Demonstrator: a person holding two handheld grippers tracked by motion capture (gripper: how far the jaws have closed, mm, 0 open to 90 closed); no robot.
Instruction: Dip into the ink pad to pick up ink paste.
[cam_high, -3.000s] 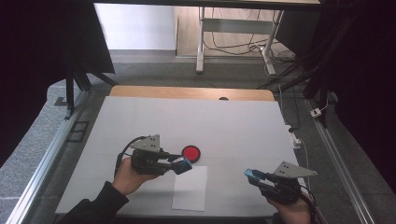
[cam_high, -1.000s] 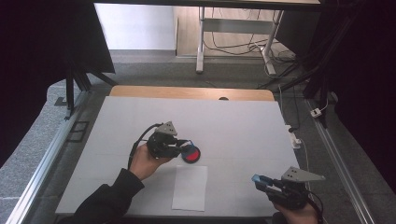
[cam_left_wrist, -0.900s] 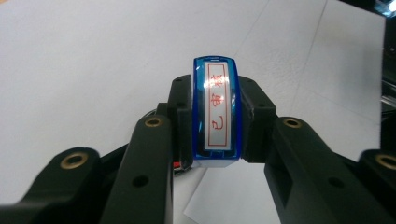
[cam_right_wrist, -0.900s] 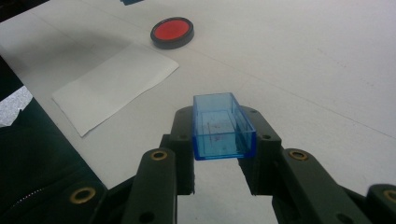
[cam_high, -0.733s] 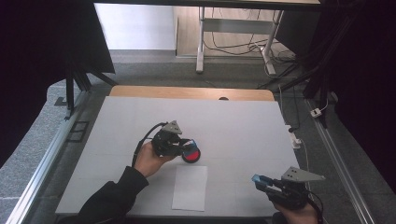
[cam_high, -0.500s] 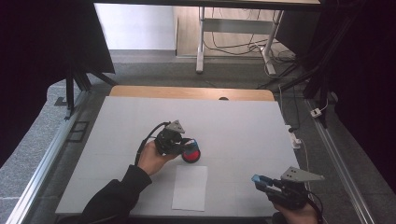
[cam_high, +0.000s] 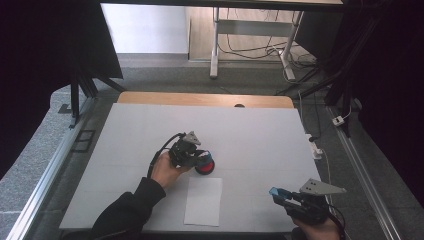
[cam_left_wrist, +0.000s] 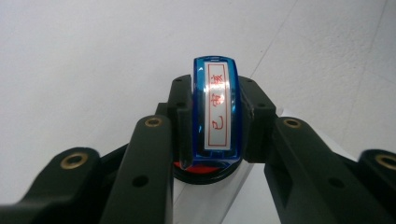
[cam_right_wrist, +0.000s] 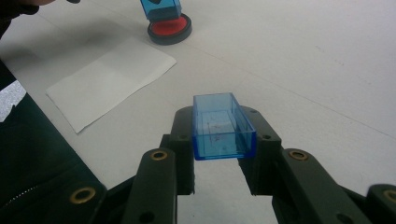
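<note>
The left hand-held gripper (cam_left_wrist: 212, 126) is clamped on a blue stamp (cam_left_wrist: 215, 109), pressed on the red ink pad (cam_high: 205, 166); its label shows in the left gripper view. The right hand-held gripper (cam_right_wrist: 223, 140) clamps the blue cap (cam_right_wrist: 220, 125) over the tabletop (cam_high: 260, 125), near the paper (cam_high: 204, 201).

- The stamp (cam_left_wrist: 215, 114) carries a white label with a red frame and three red Chinese characters in a column; the first looks like "已", the other two are too blurred to read.
</note>
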